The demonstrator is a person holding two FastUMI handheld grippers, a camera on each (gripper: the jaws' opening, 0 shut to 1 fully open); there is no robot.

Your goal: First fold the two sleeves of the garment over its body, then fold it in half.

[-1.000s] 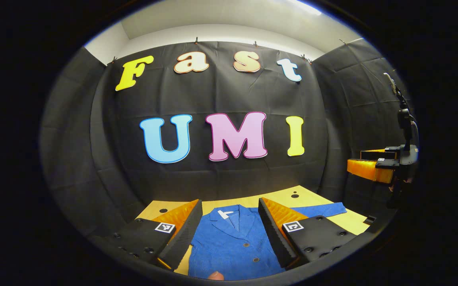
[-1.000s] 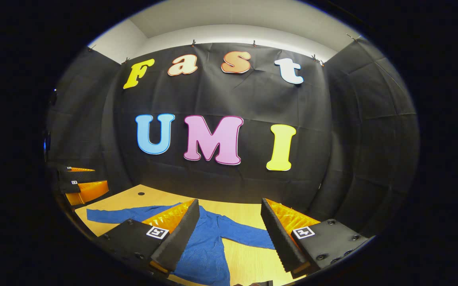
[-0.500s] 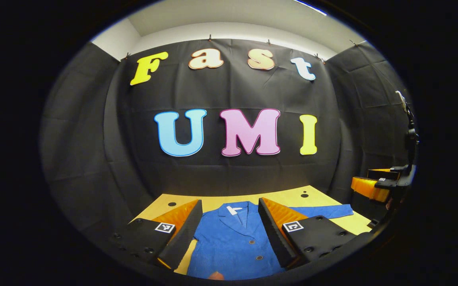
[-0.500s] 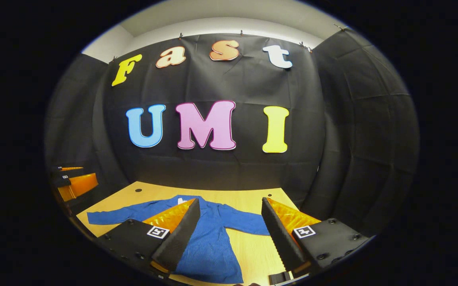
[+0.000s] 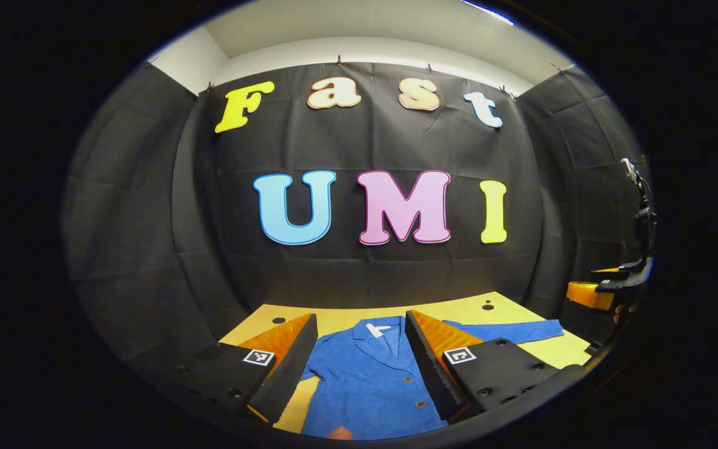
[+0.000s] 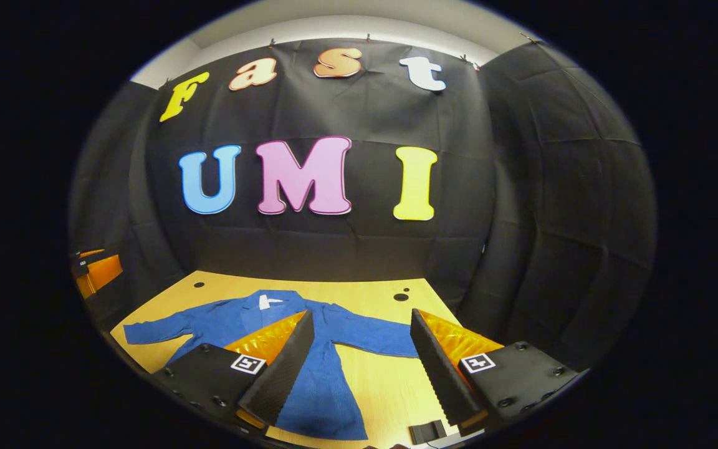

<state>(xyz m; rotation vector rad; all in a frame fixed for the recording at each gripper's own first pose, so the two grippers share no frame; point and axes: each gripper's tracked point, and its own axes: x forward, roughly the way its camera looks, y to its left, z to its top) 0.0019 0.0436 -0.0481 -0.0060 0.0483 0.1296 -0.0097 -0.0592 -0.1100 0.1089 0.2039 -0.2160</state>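
1. The left gripper (image 5: 359,358) hovers above the tabletop (image 5: 334,318), fingers spread wide, grasping nothing.
2. The right gripper (image 6: 362,355) is likewise spread wide and empty.
3. The blue garment (image 6: 309,337) lies flat mid-tabletop, both sleeves stretched toward the side edges, collar toward the far edge.

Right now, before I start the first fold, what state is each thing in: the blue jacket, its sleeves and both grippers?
Blue button-front jacket: lying flat on the wooden table, face up, unfolded.
Left sleeve in the right gripper view: stretched outward, not folded.
Right sleeve in the right gripper view: stretched outward, not folded.
Left gripper: open, above the jacket body, holding nothing.
Right gripper: open, holding nothing.
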